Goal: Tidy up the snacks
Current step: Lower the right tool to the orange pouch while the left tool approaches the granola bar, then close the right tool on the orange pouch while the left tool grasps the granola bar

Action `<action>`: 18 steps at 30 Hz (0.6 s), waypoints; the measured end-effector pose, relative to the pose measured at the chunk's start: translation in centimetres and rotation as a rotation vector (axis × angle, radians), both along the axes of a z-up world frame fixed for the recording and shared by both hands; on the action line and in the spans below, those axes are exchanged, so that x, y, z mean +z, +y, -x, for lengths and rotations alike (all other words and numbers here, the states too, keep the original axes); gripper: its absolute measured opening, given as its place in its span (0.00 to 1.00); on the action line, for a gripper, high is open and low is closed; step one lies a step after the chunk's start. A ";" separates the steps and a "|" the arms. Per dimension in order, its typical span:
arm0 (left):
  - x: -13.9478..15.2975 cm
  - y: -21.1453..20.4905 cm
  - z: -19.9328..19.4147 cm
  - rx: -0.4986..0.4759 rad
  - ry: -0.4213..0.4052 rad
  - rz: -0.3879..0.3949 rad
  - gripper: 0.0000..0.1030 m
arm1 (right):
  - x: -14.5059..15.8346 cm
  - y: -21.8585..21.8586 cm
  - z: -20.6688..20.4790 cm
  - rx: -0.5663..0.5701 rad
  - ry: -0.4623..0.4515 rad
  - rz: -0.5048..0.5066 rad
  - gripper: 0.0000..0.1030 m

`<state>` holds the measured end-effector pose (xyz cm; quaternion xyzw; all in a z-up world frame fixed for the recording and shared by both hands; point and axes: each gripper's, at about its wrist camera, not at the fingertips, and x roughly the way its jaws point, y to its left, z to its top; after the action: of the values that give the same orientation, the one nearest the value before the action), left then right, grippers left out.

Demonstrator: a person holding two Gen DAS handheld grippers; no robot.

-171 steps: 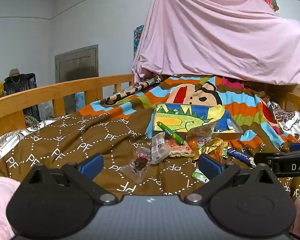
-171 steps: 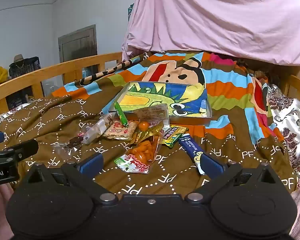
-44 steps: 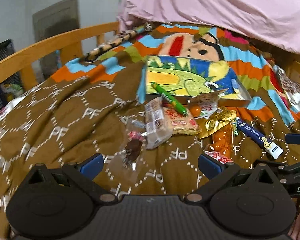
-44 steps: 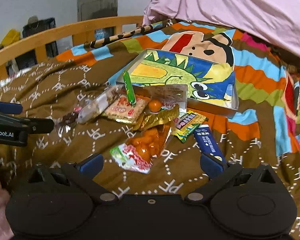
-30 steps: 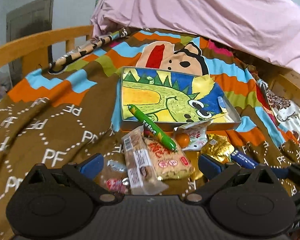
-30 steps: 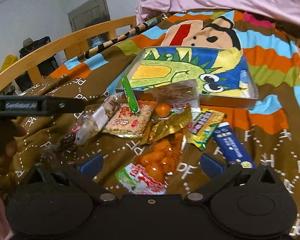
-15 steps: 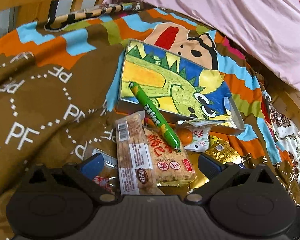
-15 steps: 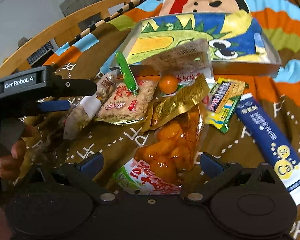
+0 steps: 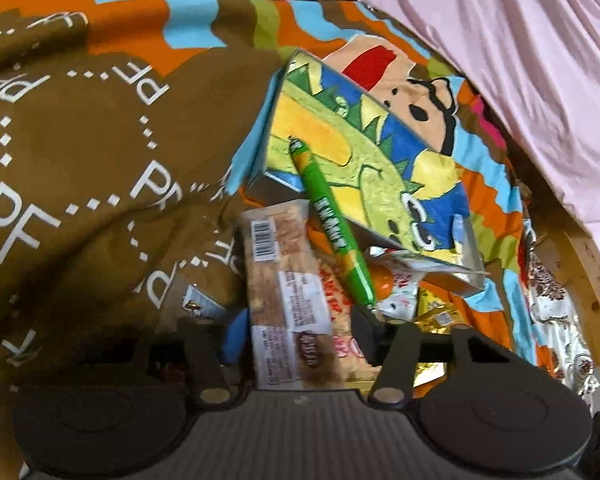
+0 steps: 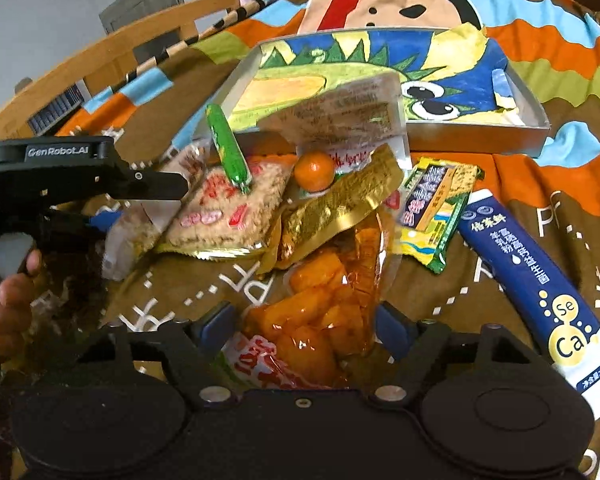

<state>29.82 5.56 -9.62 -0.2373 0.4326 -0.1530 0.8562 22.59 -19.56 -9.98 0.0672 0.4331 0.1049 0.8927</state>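
A pile of snacks lies on the brown blanket in front of a shallow box with a dinosaur picture (image 9: pixel 384 184) (image 10: pixel 380 80). My left gripper (image 9: pixel 296 332) has its jaws closing around a long clear-wrapped cereal bar (image 9: pixel 284 292); it also shows in the right wrist view (image 10: pixel 140 208). A green sausage stick (image 9: pixel 332 232) (image 10: pixel 226 148) leans on the box rim. My right gripper (image 10: pixel 304 324) is open, with a pack of orange pickled snacks (image 10: pixel 324 292) between its jaws.
Around them lie a square rice cracker pack (image 10: pixel 228 208), a gold foil pack (image 10: pixel 340 204), a small orange ball (image 10: pixel 314 170), a yellow-green bar (image 10: pixel 436 208) and a blue tube (image 10: pixel 540 292). A wooden bed rail (image 10: pixel 100 64) and pink sheet (image 9: pixel 500 40) border the bed.
Both grippers have dropped and moved forward into the pile. The left jaws have narrowed around the cereal bar; the right jaws now straddle the orange pack.
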 end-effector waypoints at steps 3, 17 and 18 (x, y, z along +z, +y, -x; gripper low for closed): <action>0.1 0.0 0.3 0.005 0.003 -0.018 0.44 | 0.1 0.5 0.2 0.004 -0.012 0.030 0.73; 1.2 -1.3 2.9 -0.063 0.027 -0.074 0.50 | 0.0 -0.1 0.5 0.019 -0.018 0.010 0.72; 1.0 -1.2 2.7 -0.058 0.033 -0.063 0.50 | 0.0 -0.1 0.6 0.016 -0.018 0.011 0.71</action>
<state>27.16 4.34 -8.61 -0.1999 0.4582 -0.1601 0.8512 22.01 -19.66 -10.01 0.0581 0.4262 0.1103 0.8960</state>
